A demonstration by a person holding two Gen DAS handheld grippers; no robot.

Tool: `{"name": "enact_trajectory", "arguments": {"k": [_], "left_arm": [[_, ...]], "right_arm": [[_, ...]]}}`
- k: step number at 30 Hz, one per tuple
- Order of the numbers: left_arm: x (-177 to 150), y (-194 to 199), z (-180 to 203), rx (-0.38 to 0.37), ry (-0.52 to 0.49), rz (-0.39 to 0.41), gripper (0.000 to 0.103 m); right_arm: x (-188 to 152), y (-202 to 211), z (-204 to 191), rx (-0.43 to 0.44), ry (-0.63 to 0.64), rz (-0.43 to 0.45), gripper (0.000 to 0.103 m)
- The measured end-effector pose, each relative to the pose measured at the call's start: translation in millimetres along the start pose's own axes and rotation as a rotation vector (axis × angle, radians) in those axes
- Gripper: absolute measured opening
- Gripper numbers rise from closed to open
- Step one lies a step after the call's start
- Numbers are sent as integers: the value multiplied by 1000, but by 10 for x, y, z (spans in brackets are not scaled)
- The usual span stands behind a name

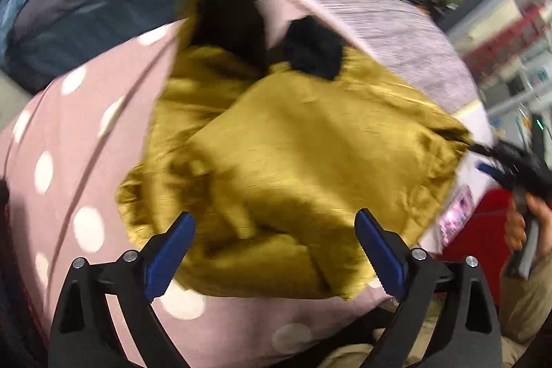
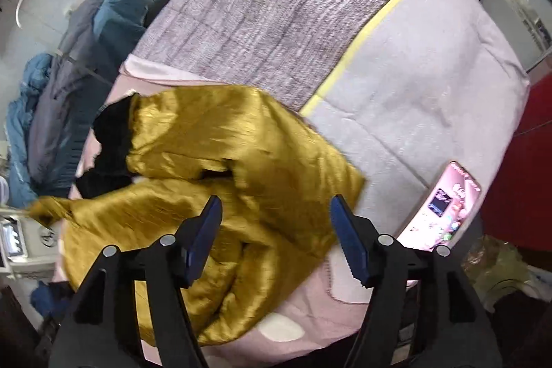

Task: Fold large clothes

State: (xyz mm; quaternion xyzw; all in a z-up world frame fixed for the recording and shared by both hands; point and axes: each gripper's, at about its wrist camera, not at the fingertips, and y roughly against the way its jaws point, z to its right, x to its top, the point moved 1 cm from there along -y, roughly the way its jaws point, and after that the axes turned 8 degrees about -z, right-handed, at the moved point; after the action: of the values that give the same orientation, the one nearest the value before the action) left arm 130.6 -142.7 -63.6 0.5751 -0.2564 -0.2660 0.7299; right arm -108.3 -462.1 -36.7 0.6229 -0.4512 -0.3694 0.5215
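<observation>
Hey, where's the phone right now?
The phone lies screen-up on the bed cover, low on the right of the right wrist view, just right of the mustard jacket and near the bed's edge.

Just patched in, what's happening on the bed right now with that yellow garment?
A person is folding a mustard-yellow garment on a bed with a pink polka-dot cover, a gripper in each hand. Both the left gripper and the right gripper hang over the cloth with fingers apart, nothing pinched between them. The garment lies loosely folded over itself, black lining showing at one end. A phone with a lit screen rests on the bed beside it.
</observation>
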Motion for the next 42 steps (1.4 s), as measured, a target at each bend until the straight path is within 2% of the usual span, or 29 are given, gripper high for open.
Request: {"name": "enact_trajectory", "arguments": {"k": [2, 5, 6, 7, 8, 11, 14, 15, 17, 20, 22, 25, 28, 29, 31, 33, 34, 35, 36, 37, 38, 39, 41, 42], "left_arm": [[80, 20, -288, 10, 70, 2, 91], [194, 35, -757, 73, 172, 19, 92], [276, 32, -914, 80, 198, 23, 92], [352, 12, -1037, 85, 214, 25, 92], [428, -7, -1114, 91, 223, 25, 92], [659, -188, -1351, 156, 221, 25, 92], [958, -540, -1619, 238, 224, -21, 92], [1029, -629, -1656, 243, 231, -34, 92], [1169, -814, -1771, 204, 264, -57, 92], [1304, -1002, -1996, 122, 390, -87, 91], [1378, -1164, -2075, 31, 446, -118, 90], [1456, -1362, -1884, -38, 364, -179, 89], [1481, -1398, -1388, -140, 175, -167, 88], [1467, -1419, -1217, -148, 104, -175, 88], [1406, -1469, -958, -121, -3, -191, 88], [1340, -1559, -844, -138, -26, -215, 88], [1305, -1595, -828, -158, -11, -228, 85], [1257, -1620, -813, -187, 13, -236, 75], [1199, -1626, -780, -229, 28, -236, 69], [1160, -1617, -743, -245, 22, -229, 63], [1095, -1584, -679, -251, -2, -210, 51], [1044, -1564, -630, -253, -23, -206, 44], [929, -1513, -555, -227, -45, -192, 17], [869, -1424, -540, -214, -54, -163, 15]], "right_arm": [[23, 58, 33, -53, 44, 64, 66], [33, 264, -253, -135, 179, 183, 83], [55, 253, -363, -141, 230, 199, 83], [166, 100, -237, -138, 272, 199, 83], [188, 77, -306, -137, 310, 190, 83], [294, -150, -690, -155, 429, 160, 83], [365, -393, -1053, -203, 535, 148, 83], [391, -457, -1135, -211, 556, 147, 83], [488, -672, -1320, -229, 596, 132, 83], [603, -925, -1524, -247, 619, 110, 83], [643, -1107, -1619, -245, 619, 71, 83], [587, -1387, -1761, -230, 656, 2, 83], [403, -1695, -1889, -285, 741, -44, 83], [357, -1778, -1900, -298, 754, -58, 83], [276, -1974, -1881, -343, 766, -93, 83], [214, -2099, -1857, -380, 780, -93, 83], [185, -2113, -1842, -388, 783, -78, 81], [164, -2096, -1826, -387, 775, -62, 71], [149, -2075, -1814, -381, 765, -55, 61], [131, -2044, -1796, -366, 753, -51, 56], [112, -2010, -1777, -349, 742, -50, 45], [93, -1965, -1753, -327, 729, -50, 33], [64, -1843, -1715, -304, 702, -35, 18], [49, -1736, -1683, -285, 683, -17, 12]]}}
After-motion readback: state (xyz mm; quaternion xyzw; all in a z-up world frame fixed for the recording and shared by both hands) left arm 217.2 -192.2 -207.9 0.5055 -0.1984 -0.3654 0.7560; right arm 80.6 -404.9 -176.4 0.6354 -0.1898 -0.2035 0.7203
